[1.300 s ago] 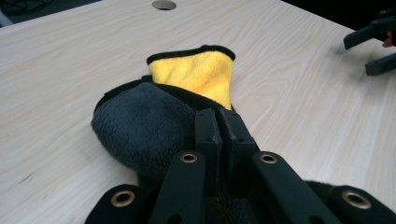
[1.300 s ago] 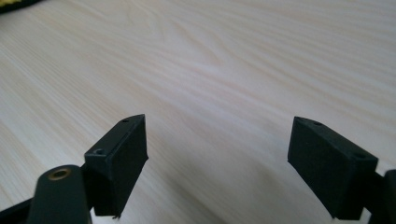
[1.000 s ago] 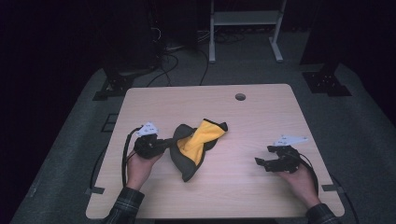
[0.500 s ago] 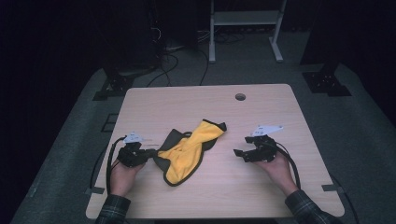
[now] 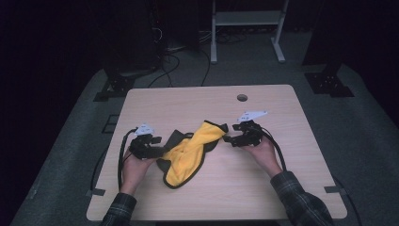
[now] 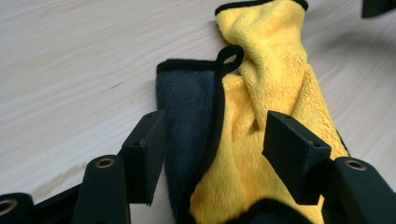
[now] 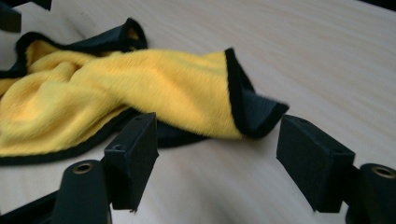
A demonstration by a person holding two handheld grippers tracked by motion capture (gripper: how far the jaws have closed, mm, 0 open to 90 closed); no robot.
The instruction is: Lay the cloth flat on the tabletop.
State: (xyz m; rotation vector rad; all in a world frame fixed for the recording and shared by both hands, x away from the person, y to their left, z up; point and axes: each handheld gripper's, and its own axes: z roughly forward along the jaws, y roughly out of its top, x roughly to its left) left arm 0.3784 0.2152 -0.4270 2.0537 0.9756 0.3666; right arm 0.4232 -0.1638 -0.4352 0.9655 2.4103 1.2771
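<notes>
A yellow cloth [image 5: 188, 153] with black trim and a dark grey back is lying crumpled mid-tabletop, stretching from seven o'clock toward one o'clock.

The cloth [image 5: 190, 150] lies bunched at the table's [image 5: 282, 188] middle, the one thing in the way. The left gripper [image 5: 157, 149] crowds it at nine o'clock, the right gripper [image 5: 229, 138] at two o'clock. Bare wood runs round the cloth from twelve through six o'clock.
</notes>
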